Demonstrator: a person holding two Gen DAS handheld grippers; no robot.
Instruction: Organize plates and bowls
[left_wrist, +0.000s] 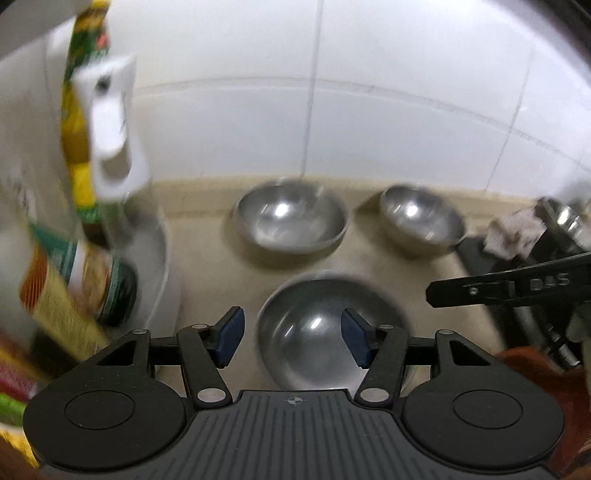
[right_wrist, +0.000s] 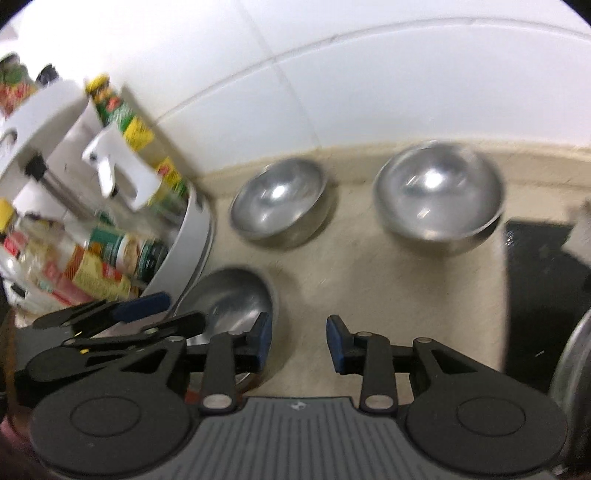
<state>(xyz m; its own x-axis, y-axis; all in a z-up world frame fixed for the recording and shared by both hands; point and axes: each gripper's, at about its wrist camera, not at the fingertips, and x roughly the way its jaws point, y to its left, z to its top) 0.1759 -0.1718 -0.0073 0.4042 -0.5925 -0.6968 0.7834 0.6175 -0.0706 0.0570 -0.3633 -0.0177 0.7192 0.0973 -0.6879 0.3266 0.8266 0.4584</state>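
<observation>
- Three shiny metal bowls on the beige worktop (left_wrist: 207, 258), all standing right way up and apart from each other.
- Near bowl (left_wrist: 328, 328) just ahead of the left tool (left_wrist: 292, 338), seen between its blue pads (left_wrist: 231, 338).
- Left tool spread wide, holding nothing.
- Back bowl (left_wrist: 291, 218) close to the white tiled wall (left_wrist: 369, 110), about in the middle of the left view.
- Smaller bowl (left_wrist: 421, 219) to the right of that one, also near the wall.
- Right tool (right_wrist: 299, 343) spread open too, nothing between its pads, bare worktop in the gap.
- In the right view, near bowl (right_wrist: 229, 299) partly hidden behind the left tool's black arms (right_wrist: 122, 317).
- White round rack (right_wrist: 192, 251) on the left, full of jars and bottles (right_wrist: 122, 251) with bright labels, too blurry to read.
- Black patch (right_wrist: 535, 280) on the right side of the worktop; cannot tell what it is.
- Curved metal edge (right_wrist: 569, 362) at the far right of the right view, mostly cut off.
</observation>
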